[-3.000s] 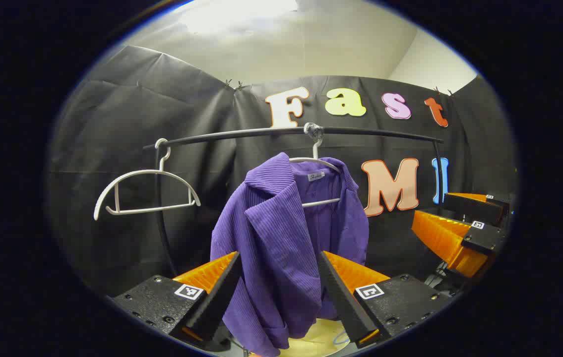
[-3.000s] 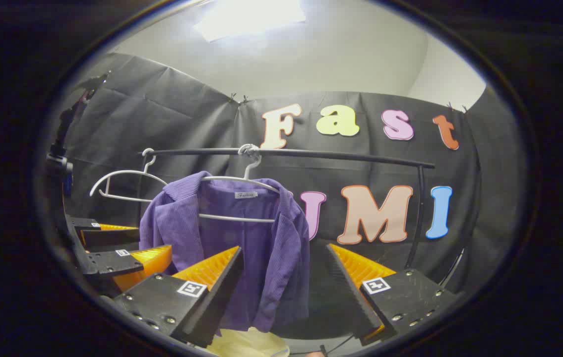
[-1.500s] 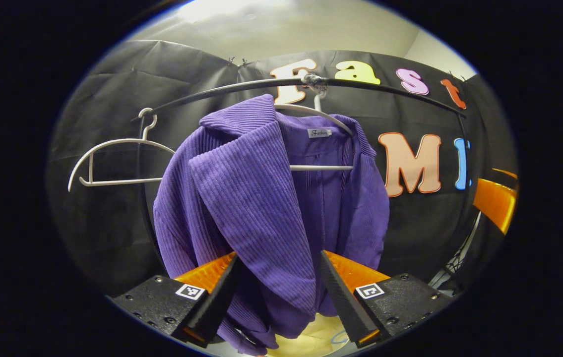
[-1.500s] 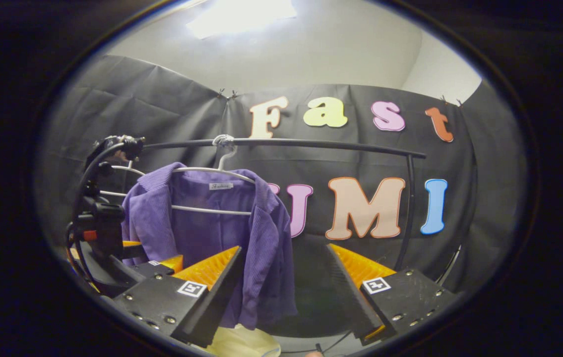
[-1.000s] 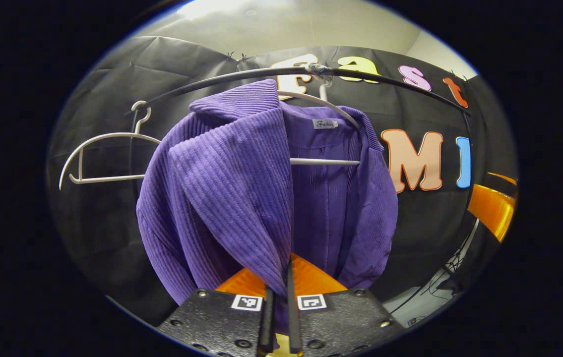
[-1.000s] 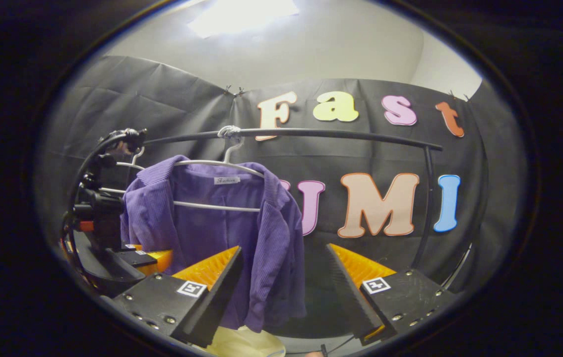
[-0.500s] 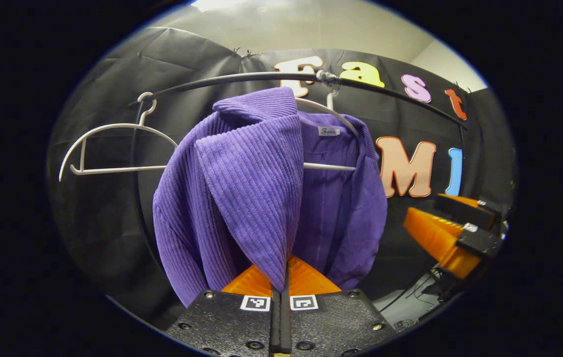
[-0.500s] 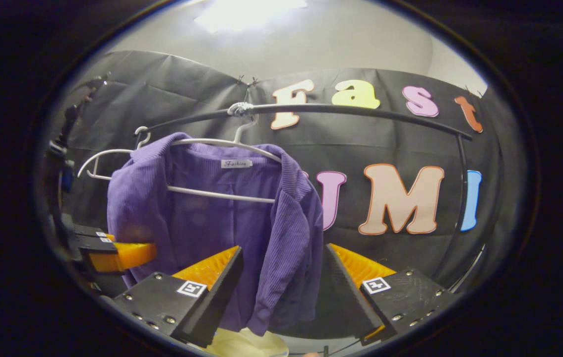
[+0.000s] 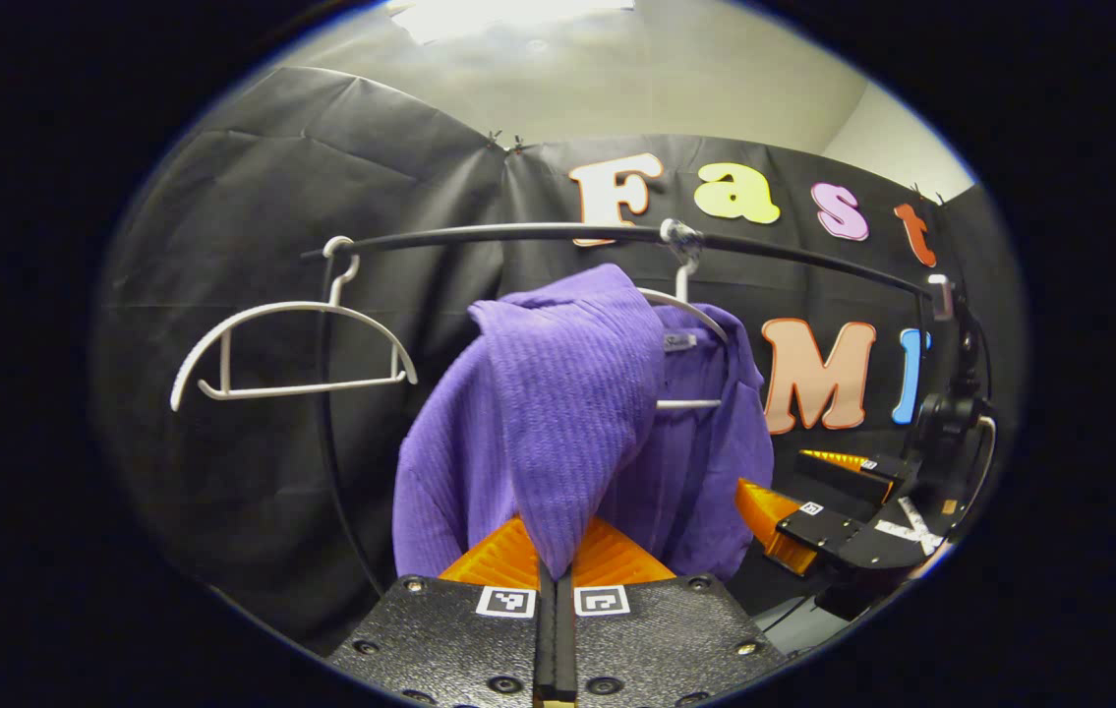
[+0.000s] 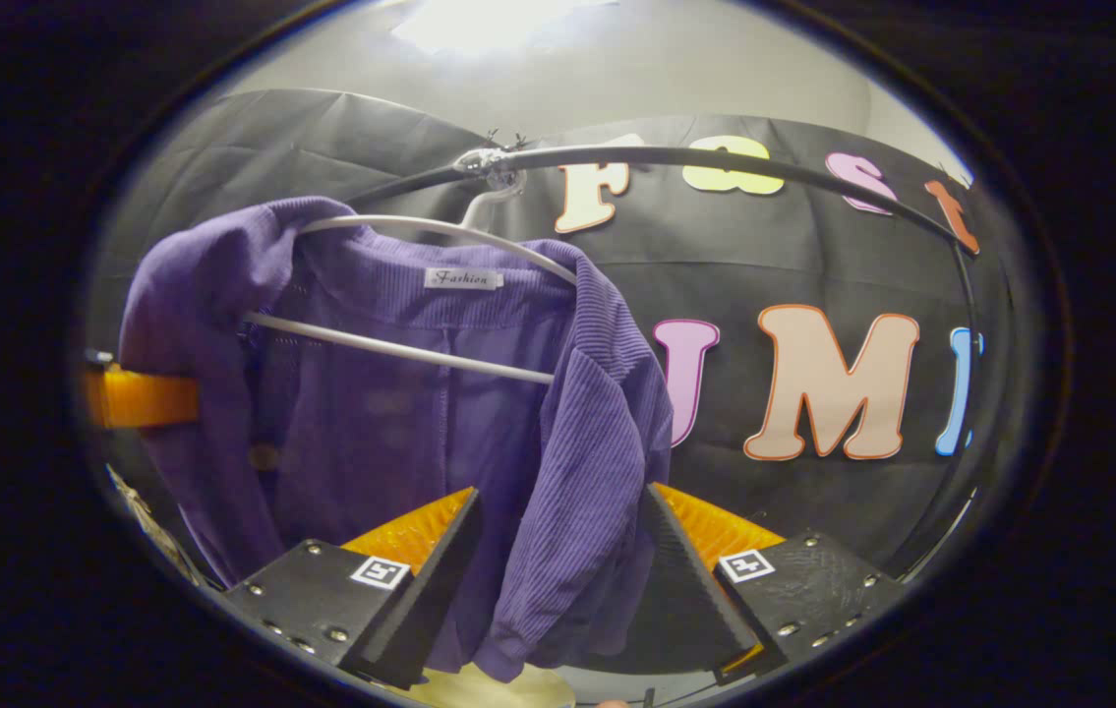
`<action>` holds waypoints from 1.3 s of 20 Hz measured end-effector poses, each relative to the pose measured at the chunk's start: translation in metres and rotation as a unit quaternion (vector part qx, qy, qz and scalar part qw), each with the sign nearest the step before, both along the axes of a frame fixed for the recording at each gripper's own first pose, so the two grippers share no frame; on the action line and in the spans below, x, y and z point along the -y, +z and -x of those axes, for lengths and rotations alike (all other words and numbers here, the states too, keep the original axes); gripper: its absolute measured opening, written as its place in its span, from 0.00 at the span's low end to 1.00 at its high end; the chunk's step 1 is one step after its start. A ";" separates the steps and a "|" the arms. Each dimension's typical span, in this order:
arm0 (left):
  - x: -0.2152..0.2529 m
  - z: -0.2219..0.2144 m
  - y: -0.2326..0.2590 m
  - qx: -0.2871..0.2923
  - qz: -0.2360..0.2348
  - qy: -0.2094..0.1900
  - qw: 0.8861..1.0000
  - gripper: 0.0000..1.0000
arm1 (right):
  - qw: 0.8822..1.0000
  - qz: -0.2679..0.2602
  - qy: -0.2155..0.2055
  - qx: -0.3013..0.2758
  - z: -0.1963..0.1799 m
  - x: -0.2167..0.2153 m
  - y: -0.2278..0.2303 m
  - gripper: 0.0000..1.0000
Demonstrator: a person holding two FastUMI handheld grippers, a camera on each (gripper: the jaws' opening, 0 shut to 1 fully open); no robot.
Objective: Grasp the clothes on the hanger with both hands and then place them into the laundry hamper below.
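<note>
A purple corduroy jacket (image 9: pixel 558 413) hangs on a white hanger (image 9: pixel 690 305) from the black rail (image 9: pixel 518 234). My left gripper (image 9: pixel 556 570) is shut on the jacket's front panel, which is pulled taut toward the camera. Farther right in the left gripper view, my right gripper (image 9: pixel 803 482) stands open beside the jacket's other side. In the right gripper view the jacket (image 10: pixel 400 393) looms close, and its right front edge hangs between the open fingers of my right gripper (image 10: pixel 559 492). A pale hamper rim (image 10: pixel 518 686) peeks out below.
An empty white hanger (image 9: pixel 292 344) hangs at the rail's left end, beside the rack's upright post (image 9: pixel 331 433). The rail (image 10: pixel 715 157) arcs overhead in the right gripper view. Part of my left gripper (image 10: pixel 140 398) shows behind the jacket's left side.
My left gripper shut on the jacket's front panel and has drawn it back from the rail. My right gripper has moved in until the jacket's right edge lies between its fingers.
</note>
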State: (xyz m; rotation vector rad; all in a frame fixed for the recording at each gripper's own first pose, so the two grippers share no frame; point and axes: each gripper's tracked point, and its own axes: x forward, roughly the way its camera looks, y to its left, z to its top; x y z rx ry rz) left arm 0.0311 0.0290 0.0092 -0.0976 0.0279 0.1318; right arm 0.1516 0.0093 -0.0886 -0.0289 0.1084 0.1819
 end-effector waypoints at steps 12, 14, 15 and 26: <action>-0.042 0.023 0.049 0.042 -0.039 0.089 0.994 0.00 | 0.999 -0.011 0.003 -0.046 -0.037 -0.011 -0.050 1.00; -0.048 0.023 0.056 0.046 -0.043 0.100 0.993 0.00 | 0.998 -0.013 0.003 -0.059 -0.040 -0.014 -0.058 0.85; -0.052 0.024 0.058 0.047 -0.045 0.106 0.992 0.00 | 0.998 -0.016 0.004 -0.067 -0.042 -0.016 -0.062 0.76; -0.079 0.026 0.075 0.059 -0.042 0.139 0.988 0.00 | 0.993 0.000 -0.058 -0.098 -0.051 0.033 -0.062 0.07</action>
